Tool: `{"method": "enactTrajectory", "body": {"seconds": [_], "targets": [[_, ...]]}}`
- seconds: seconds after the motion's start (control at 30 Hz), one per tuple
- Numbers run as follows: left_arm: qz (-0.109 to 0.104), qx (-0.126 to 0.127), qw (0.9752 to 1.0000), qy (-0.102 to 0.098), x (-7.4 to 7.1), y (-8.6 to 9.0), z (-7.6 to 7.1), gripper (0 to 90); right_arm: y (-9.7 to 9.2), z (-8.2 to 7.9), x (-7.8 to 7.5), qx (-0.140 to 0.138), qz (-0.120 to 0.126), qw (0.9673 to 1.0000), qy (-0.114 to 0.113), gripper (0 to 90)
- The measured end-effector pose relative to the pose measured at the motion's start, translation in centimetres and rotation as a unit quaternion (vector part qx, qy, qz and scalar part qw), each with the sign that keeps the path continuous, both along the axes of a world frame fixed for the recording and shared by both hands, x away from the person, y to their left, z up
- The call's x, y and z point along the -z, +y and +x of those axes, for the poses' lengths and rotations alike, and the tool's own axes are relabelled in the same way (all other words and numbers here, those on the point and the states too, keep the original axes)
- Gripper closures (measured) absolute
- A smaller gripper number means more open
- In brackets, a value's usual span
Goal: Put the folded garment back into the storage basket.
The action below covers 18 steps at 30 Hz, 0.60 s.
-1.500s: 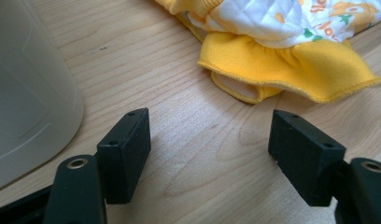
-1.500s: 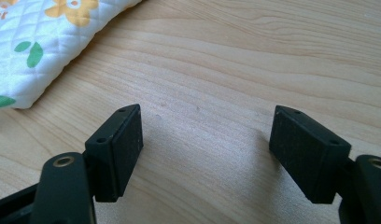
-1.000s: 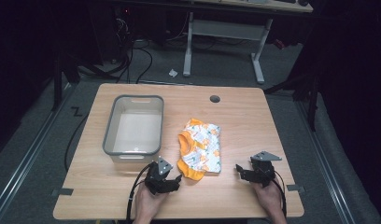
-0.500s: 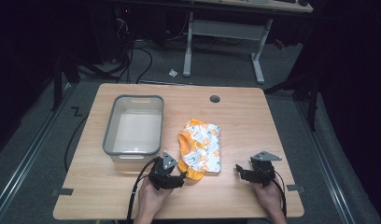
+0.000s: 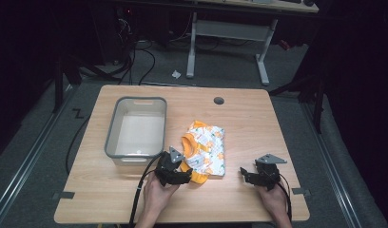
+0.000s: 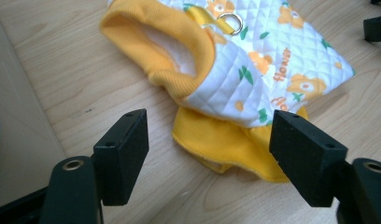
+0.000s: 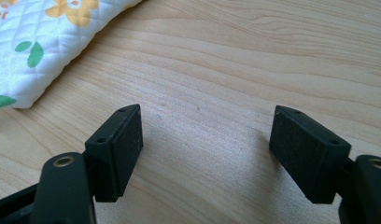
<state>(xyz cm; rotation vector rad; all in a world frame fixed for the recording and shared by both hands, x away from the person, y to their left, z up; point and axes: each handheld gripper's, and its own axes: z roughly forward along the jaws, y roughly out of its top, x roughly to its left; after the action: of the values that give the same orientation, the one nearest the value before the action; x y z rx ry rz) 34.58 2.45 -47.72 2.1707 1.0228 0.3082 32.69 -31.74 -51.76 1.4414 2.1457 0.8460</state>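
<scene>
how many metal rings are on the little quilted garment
1: a small round metal ring sits by the yellow ribbed collar of the white quilted garment with orange flowers, in the left gripper view. More may be hidden underneath.

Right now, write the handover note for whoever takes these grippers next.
Left gripper: open, nothing held, poised at the yellow hem of the quilted garment.
Right gripper: open, empty, over bare table to the garment's right.
Garment: folded, flat on the table between the grippers, beside the grey bin, not in it.
Done: no grip made yet.
Left: probably close the left jaws on the hem and move the garment, likely into the bin.
</scene>
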Motion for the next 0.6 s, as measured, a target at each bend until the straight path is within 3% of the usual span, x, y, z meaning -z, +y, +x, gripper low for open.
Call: {"method": "enactTrajectory", "body": {"seconds": [0.33,0.37,0.6], "targets": [[0.006,-0.002,1.0,0.003,-0.7,-0.5,1.0,27.4,0.0,0.0,0.0,0.0,0.0,1.0,0.0,25.9],[0.015,-0.002,0.9999,0.003,-0.9,-0.5,1.2,27.3,0.0,0.0,0.0,0.0,0.0,1.0,0.0,25.9],[0.008,-0.004,1.0,0.003,-1.4,-0.8,2.0,27.4,0.0,0.0,0.0,0.0,0.0,1.0,-0.001,25.9]]}}
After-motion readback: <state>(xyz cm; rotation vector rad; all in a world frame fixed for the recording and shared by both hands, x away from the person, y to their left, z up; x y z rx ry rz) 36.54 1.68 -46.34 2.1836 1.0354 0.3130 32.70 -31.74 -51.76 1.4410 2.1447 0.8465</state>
